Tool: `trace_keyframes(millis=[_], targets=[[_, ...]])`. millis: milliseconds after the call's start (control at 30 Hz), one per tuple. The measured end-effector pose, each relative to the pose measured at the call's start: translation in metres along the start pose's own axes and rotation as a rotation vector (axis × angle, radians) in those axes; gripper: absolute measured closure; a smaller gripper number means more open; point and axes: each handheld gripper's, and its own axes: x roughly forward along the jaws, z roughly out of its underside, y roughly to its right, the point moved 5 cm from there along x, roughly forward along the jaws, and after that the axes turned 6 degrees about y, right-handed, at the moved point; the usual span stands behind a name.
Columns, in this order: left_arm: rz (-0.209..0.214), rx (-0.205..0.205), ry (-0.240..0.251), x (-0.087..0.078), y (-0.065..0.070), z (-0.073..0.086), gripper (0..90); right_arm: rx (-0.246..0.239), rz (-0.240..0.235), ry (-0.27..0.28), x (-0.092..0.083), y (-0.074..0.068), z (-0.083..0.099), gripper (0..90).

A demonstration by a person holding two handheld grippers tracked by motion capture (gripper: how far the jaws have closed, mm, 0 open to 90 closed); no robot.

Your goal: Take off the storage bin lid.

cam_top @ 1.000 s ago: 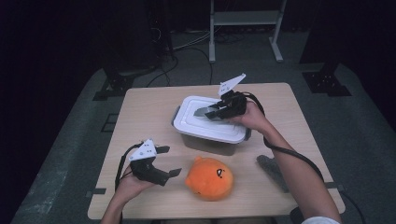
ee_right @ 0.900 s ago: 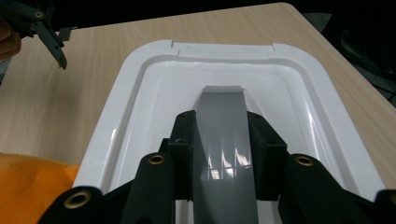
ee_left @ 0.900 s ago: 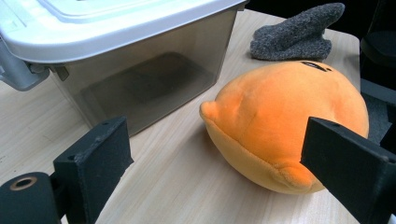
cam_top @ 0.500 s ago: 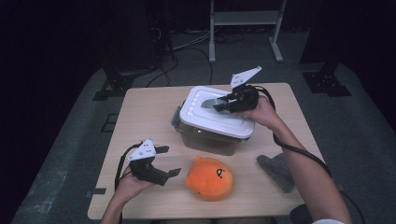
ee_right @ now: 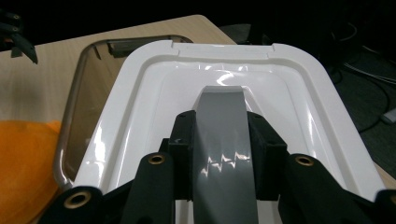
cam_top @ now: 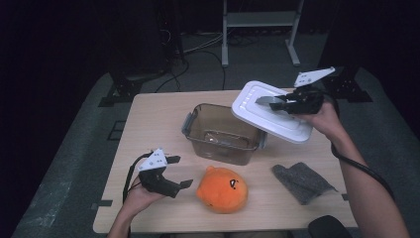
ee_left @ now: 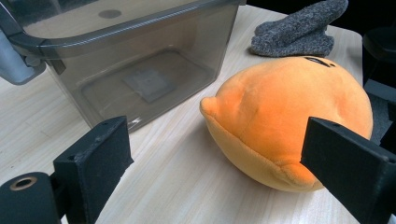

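1. Two grippers are at work: the right gripper (cam_top: 277,102) is clamped on the grey handle (ee_right: 224,140) of the white lid (cam_top: 270,116).
2. Lid hangs tilted in the air, at 3 o'clock of the open bin (cam_top: 223,133), overlapping its right rim.
3. Left gripper (cam_top: 179,171) rests with jaws apart, empty, at 9 o'clock of the orange plush (cam_top: 223,189).
4. Grey cloth (cam_top: 302,182) lies at 3 o'clock of the plush, on the table (cam_top: 148,119).

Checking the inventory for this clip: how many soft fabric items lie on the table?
2. The orange plush toy lies at the near edge, in front of the clear bin; the grey cloth lies to its right, apart from it.
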Motion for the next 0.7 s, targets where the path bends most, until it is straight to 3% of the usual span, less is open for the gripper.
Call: trace_keyframes(millis=[400, 700], targets=[[0.004, 0.004, -0.002, 0.001, 0.002, 0.000, 7.6, 0.100, 0.089, 0.033, -0.049, 0.024, 0.055, 65.5], [0.008, 0.005, -0.002, 0.002, 0.004, -0.001, 7.5, 0.186, 0.135, 0.046, -0.070, 0.036, 0.102, 65.4]])
